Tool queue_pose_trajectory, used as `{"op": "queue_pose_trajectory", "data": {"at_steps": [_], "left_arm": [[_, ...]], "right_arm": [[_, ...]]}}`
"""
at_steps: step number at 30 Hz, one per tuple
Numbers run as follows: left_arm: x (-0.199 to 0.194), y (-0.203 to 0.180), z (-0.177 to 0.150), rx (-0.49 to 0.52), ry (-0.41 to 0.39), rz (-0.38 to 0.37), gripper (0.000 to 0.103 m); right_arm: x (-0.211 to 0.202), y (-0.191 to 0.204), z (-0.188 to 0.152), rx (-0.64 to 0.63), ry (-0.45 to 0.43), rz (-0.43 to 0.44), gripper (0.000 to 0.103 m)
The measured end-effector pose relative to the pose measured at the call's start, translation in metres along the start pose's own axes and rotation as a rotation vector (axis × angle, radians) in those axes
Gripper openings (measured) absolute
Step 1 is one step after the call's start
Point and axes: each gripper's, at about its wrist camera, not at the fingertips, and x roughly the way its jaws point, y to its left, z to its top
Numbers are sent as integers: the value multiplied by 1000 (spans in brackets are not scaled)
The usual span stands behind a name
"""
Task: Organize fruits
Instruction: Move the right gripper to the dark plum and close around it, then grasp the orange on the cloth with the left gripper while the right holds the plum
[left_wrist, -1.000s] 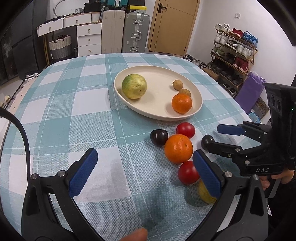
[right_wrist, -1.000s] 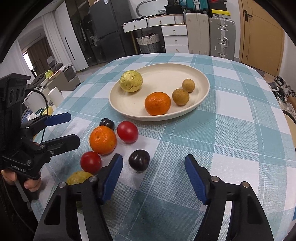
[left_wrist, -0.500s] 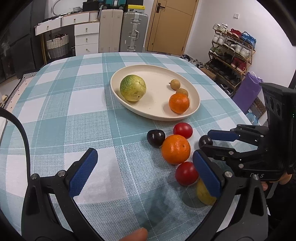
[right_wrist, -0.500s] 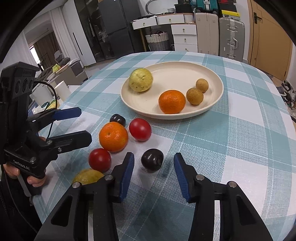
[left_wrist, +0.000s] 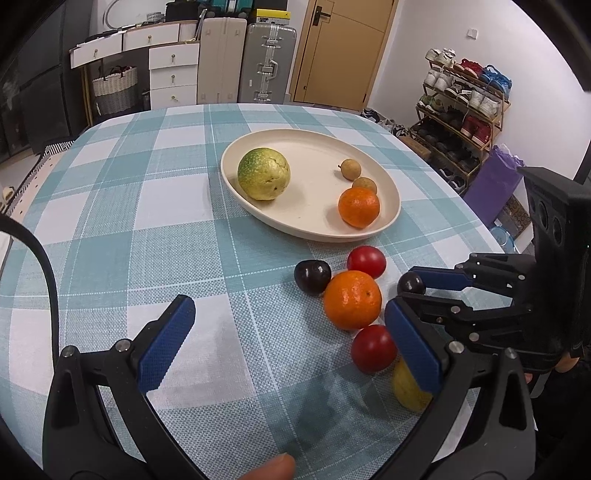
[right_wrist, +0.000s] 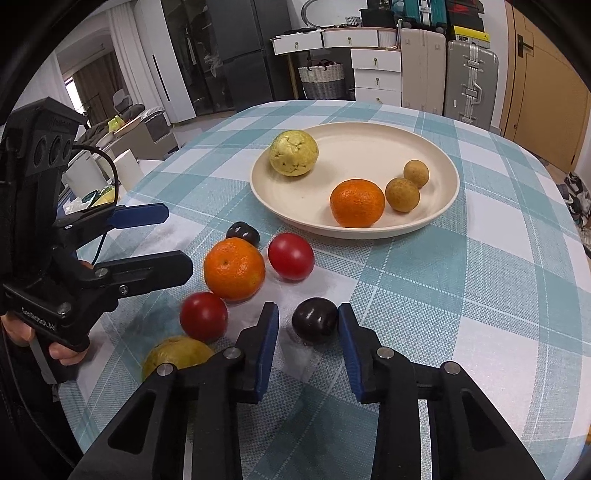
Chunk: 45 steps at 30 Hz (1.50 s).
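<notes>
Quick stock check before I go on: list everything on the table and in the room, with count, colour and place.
plate: 1, cream, mid-table
guava: 1, yellow-green, on plate
oranges: 2, one on plate, one on cloth
longans: 2, tan, on plate beside orange
tomatoes: 2, red, on cloth, one nearer
plums: 2, dark, one between right jaws, one behind loose orange
yellow fruit: 1, near table edge
tablecloth: 1, teal-white check
suitcases: 2, by door
shoe rack: 1, by wall
left gripper: open, empty
right gripper: closing around plum, left pad not yet touching
</notes>
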Motion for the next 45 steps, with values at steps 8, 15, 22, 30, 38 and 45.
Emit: {"op": "queue_pose_trajectory", "data": {"at_steps": [8,15,22,30,38,45], "left_arm": [[4,-3,1,6,8,-4,102],[7,-6,2,11,18,-8,102],[16,-13,4,3,55,-50,84],[27,-24,8,25,108,-98,65],[35,-25,7,13,147,-135,46],[36,-25,7,7,149,-164,37]], "right_arm": [[0,-2,0,-7,-8,-17,26],[-5,-4,0,2,-39,-5,25],[-14,-7,-1,15,-65,-8,25],[-23,-13,-2,33,-85,-12,25],[-25,-15,-1,44,-92,-15,25],[-25,-15,-2,42,-95,-17,25]]}}
